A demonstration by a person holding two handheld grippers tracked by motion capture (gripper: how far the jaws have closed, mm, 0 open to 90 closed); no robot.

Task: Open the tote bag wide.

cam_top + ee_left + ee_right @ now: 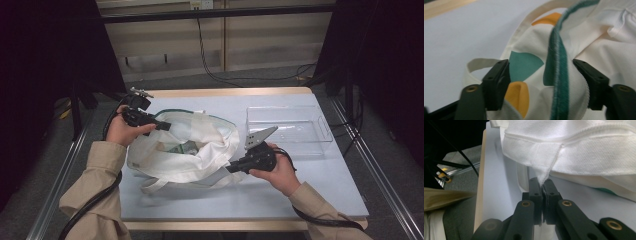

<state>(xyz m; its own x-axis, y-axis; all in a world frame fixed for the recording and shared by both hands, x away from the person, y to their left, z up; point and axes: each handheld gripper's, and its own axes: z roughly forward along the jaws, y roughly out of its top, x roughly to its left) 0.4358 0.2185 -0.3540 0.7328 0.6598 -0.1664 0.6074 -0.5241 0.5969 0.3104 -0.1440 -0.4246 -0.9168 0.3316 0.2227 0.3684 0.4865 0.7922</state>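
A white cloth bag [200, 150] lies slumped on the light blue table [300, 195], its mouth gaping upward. Its outside carries teal and orange shapes [524, 65], and a green trim [559, 75] runs along the rim. My left gripper [166, 126] is at the bag's far left rim. Its jaws stand wide apart, with the trimmed rim bunched loosely between them [541, 67]. My right gripper [231, 169] is at the bag's near right side, shut on a pointed fold of the white fabric [542, 182]. Something greenish [182, 147] lies inside the bag.
A clear plastic tray [320, 131] stands at the table's back right, beyond the right hand. The table's wooden edge [480, 182] runs close to the bag. Black cables [210, 60] lie on the floor behind the table, and a metal rail [60, 180] lines the left side.
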